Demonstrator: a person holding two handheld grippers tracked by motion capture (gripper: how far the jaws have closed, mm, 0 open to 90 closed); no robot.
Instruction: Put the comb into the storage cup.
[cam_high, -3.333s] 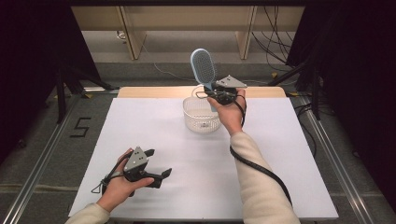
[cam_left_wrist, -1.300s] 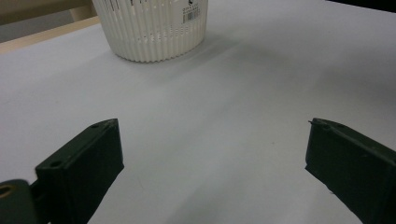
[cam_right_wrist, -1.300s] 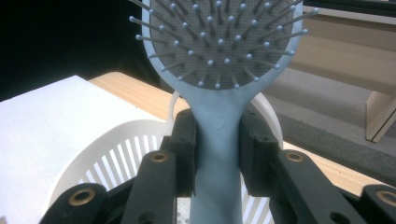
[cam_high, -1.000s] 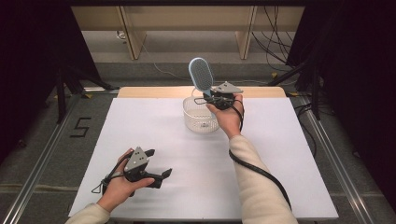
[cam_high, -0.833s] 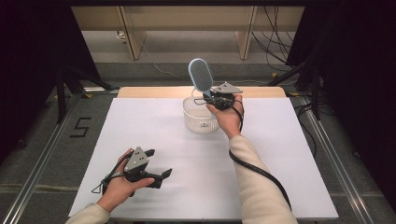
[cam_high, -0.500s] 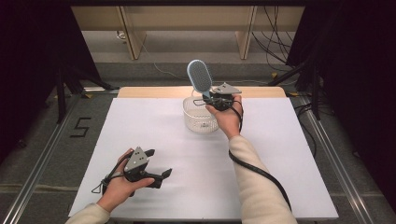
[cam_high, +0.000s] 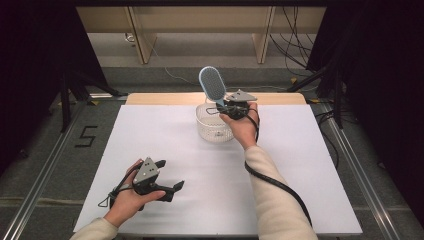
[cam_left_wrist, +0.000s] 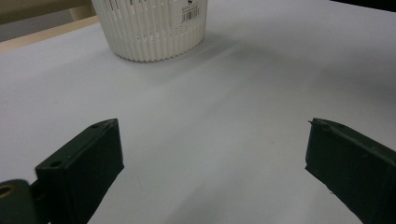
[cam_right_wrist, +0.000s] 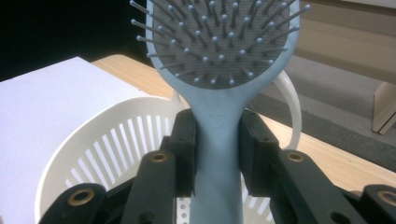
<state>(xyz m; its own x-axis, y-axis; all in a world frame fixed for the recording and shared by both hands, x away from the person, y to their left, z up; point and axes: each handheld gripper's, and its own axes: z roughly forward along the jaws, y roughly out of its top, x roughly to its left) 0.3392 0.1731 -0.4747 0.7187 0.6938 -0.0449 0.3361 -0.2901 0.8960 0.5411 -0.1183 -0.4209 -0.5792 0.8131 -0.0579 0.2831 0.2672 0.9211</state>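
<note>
A light blue hairbrush (cam_high: 213, 86) (cam_right_wrist: 219, 56) with a grey bristle pad stands upright above a white slotted basket (cam_high: 212, 127) (cam_right_wrist: 88, 154) at the far middle of the white table. My right gripper (cam_high: 226, 106) (cam_right_wrist: 217, 154) is shut on the brush's handle, with the head rising above the jaws and tilted left. My left gripper (cam_high: 170, 177) (cam_left_wrist: 210, 163) rests near the table's front left, open, with bare table between its jaws. In the left gripper view the basket (cam_left_wrist: 152, 28) stands farther off.
The white table sheet (cam_high: 150, 140) covers a wooden top whose far edge (cam_high: 165, 98) shows behind the basket. A cable (cam_high: 280, 182) trails from the right gripper along the sleeve. Dark stands and cables (cam_high: 325, 75) flank the table.
The brush head has tipped a little to the left over the basket. Both hands stay where they were.
</note>
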